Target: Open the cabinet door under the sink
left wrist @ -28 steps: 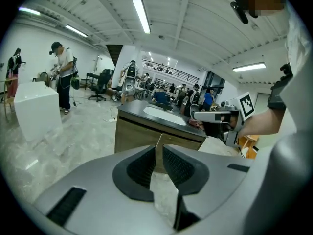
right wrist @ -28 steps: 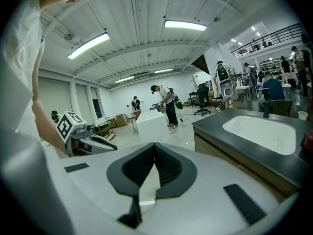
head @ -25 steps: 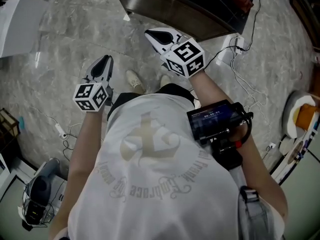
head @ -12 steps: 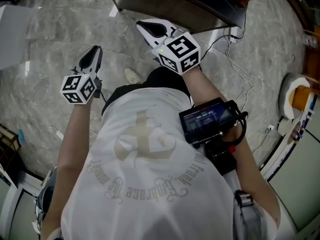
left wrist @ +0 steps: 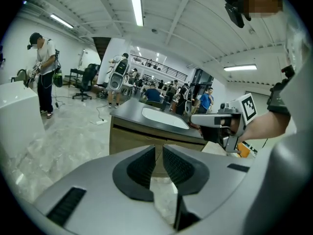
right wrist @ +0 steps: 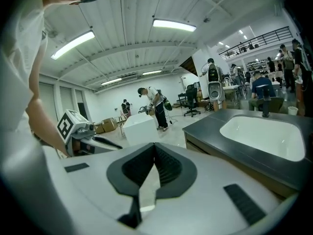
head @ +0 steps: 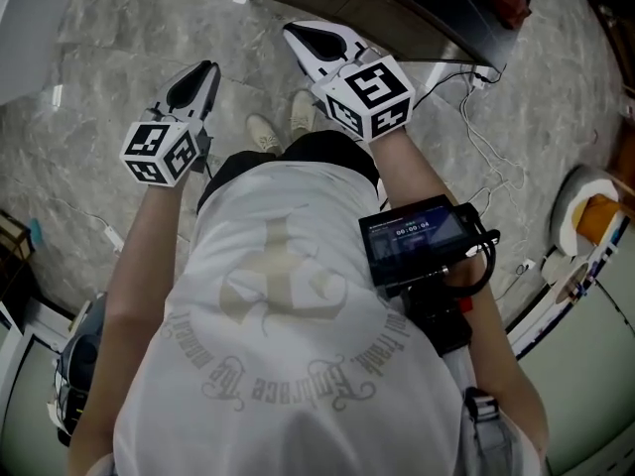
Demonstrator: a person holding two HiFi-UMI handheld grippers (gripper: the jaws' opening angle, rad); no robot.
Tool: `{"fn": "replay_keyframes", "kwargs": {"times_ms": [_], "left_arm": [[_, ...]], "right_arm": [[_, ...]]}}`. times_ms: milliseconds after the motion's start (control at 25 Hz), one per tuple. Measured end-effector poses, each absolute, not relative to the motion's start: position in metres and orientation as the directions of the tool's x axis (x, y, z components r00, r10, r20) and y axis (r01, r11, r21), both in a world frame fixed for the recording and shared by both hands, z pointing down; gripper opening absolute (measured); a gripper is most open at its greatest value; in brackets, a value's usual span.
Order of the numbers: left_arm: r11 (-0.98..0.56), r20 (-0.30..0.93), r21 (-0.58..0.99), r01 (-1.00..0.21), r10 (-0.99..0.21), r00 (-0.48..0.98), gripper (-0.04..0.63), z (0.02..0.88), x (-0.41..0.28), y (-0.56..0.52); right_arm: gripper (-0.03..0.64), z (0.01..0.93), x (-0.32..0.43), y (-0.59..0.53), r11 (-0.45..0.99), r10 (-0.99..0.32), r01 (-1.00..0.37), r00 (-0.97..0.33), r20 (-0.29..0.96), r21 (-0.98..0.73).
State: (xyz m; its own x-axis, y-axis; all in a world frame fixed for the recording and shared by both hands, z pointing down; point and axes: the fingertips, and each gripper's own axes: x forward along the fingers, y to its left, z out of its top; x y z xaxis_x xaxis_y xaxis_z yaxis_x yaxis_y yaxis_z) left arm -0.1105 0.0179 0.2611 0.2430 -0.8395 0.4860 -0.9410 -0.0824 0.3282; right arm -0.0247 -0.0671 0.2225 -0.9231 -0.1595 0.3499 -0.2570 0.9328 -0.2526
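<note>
- Head view: left gripper (head: pixel 205 69) and right gripper (head: pixel 301 38) are held forward above the floor (head: pixel 109 58), both short of the sink cabinet (head: pixel 397 13) at the top edge.
- Left gripper view: jaws stand slightly apart with nothing between them. The cabinet door (left wrist: pixel 128 138) lies straight ahead beyond the tips, untouched and apparently closed.
- Right gripper view: jaws are pressed together and empty. The sink (right wrist: pixel 259 136) lies ahead to the right.

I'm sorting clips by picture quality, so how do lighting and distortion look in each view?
Head view: even light, soft sheen on the floor, sharp. Left gripper view: heavy fisheye bending, dark corners, ceiling lamp blown out white. Right gripper view: same fisheye, sink glaring white.
</note>
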Motion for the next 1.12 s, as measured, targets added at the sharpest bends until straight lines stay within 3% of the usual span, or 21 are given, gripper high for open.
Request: {"fn": "replay_keyframes", "kwargs": {"times_ms": [480, 840, 1120], "left_arm": [[-0.083, 0.502, 0.338, -0.937, -0.826, 0.255, 0.057, 0.287, -0.061, -0.042], [0.041, 0.481, 0.378, -0.925, -0.862, 0.158, 0.057, 0.307, -0.101, -0.024], [0.066, 0.508, 0.399, -0.914, -0.846, 0.161, 0.057, 0.334, -0.1, -0.021]], "right_arm": [[0.014, 0.277, 0.001, -0.115, 0.921, -0.095, -0.224, -0.922, 0.375, -0.318], [0.014, 0.311, -0.042, -0.089, 0.963, 0.011, -0.111, -0.896, 0.444, -0.247], [0.014, 0.348, -0.032, -0.094, 0.955, -0.001, -0.157, -0.851, 0.525, -0.253]]}}
